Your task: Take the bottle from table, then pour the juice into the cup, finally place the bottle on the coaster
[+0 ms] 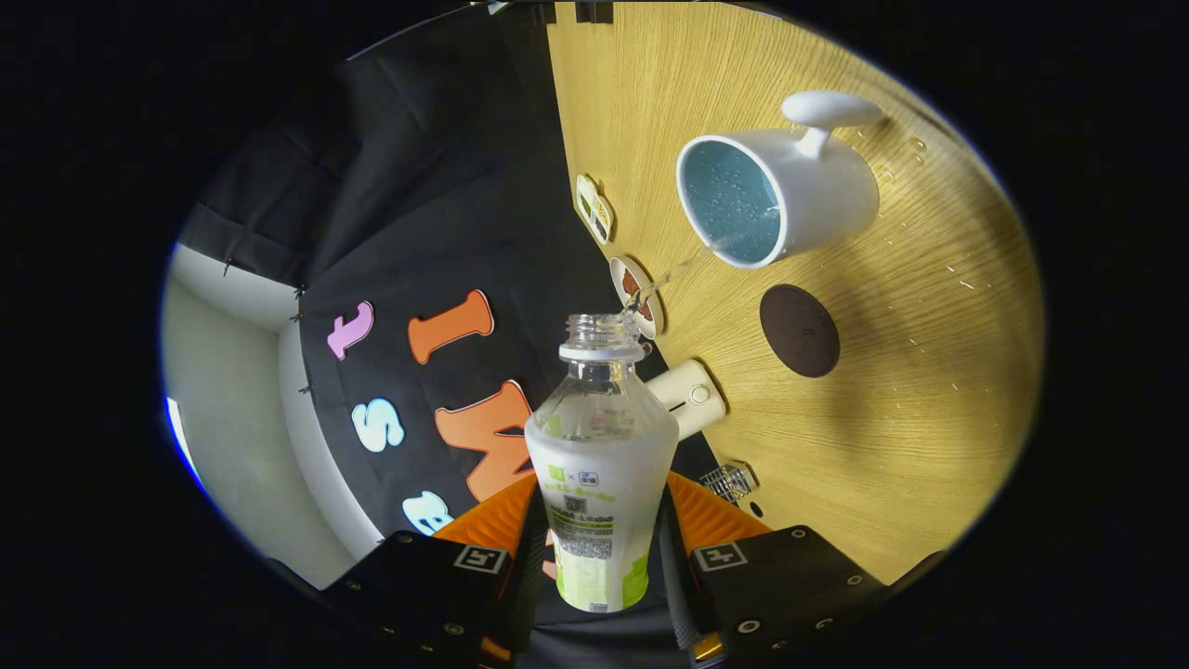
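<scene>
My gripper [602,548] is shut on a clear plastic bottle [602,465] with a white and green label, held between both fingers and tipped over sideways. Its cap is off. A thin clear stream leaves the open neck [601,333] and arcs into a white mug [780,190] with a blue inside, which holds bubbly liquid. The mug stands on the wooden table [929,372], beyond the bottle's mouth. A dark round coaster [799,330] lies on the table beside the mug, nearer to my fingers.
Along the table's back edge by the black cloth wall sit a white cylinder [689,395], a small wire basket [729,481] and two small flat items [594,209] [639,293]. Droplets [957,279] speckle the wood past the coaster and mug.
</scene>
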The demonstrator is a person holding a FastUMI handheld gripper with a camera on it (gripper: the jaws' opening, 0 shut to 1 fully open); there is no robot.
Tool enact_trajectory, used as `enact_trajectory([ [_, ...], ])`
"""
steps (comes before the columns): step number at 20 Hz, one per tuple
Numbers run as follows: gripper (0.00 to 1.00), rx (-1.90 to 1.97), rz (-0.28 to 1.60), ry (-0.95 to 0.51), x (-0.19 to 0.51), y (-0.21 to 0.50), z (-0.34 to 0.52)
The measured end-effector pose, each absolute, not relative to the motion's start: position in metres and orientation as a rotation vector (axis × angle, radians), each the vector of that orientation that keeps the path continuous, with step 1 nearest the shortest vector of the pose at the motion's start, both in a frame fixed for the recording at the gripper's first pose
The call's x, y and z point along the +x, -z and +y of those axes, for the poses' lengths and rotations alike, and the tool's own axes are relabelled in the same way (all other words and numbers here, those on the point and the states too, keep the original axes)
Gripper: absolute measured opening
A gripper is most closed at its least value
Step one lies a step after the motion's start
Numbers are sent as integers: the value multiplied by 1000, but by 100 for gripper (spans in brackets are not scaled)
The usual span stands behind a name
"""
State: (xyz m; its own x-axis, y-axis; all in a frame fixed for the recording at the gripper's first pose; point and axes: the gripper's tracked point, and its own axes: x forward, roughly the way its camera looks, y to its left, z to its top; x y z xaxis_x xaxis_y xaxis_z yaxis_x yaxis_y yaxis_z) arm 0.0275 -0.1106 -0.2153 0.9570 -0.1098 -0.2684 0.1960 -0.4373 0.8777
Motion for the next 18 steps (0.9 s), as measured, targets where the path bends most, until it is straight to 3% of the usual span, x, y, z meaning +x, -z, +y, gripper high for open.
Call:
enact_trajectory([
  [18,58,2051,27,363,24,208,-123],
])
